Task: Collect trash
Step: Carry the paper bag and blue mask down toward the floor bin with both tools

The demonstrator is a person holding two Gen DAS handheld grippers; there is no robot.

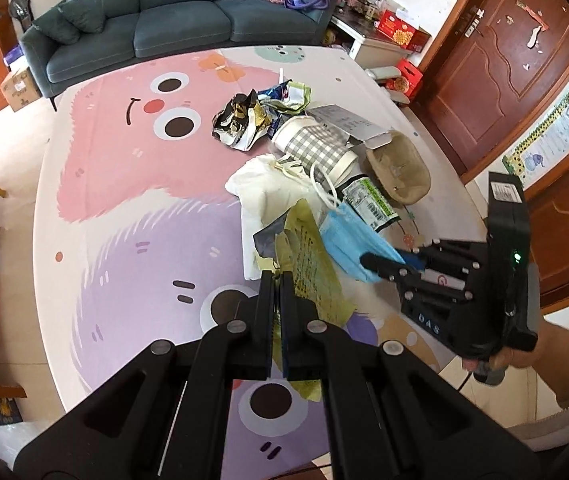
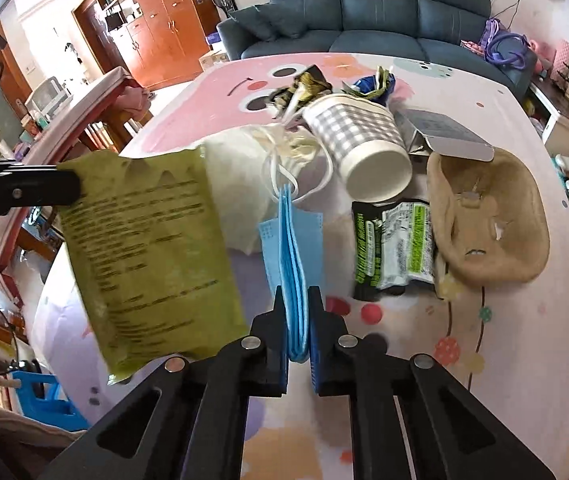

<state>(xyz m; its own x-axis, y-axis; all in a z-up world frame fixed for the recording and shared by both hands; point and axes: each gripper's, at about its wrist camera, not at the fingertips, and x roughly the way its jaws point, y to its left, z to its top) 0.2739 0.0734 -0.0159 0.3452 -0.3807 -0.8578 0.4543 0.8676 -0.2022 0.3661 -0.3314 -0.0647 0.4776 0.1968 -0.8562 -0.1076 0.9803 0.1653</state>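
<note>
Above play mat (image 1: 124,220): left hand-held gripper (image 1: 276,280) pinching yellow wrapper (image 2: 144,248); right hand-held gripper (image 2: 297,300) clamping blue mask (image 2: 290,240).

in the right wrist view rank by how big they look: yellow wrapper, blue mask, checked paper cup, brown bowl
1. yellow wrapper, though it hangs close to the camera, which inflates it
2. brown bowl
3. checked paper cup and blue mask look about alike; too close to rank

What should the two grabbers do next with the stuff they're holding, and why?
Probably lift both away together. The left gripper is shut on the yellow-green wrapper, and the right gripper is shut on the blue face mask, so both are full. No bin shows yet.
</note>
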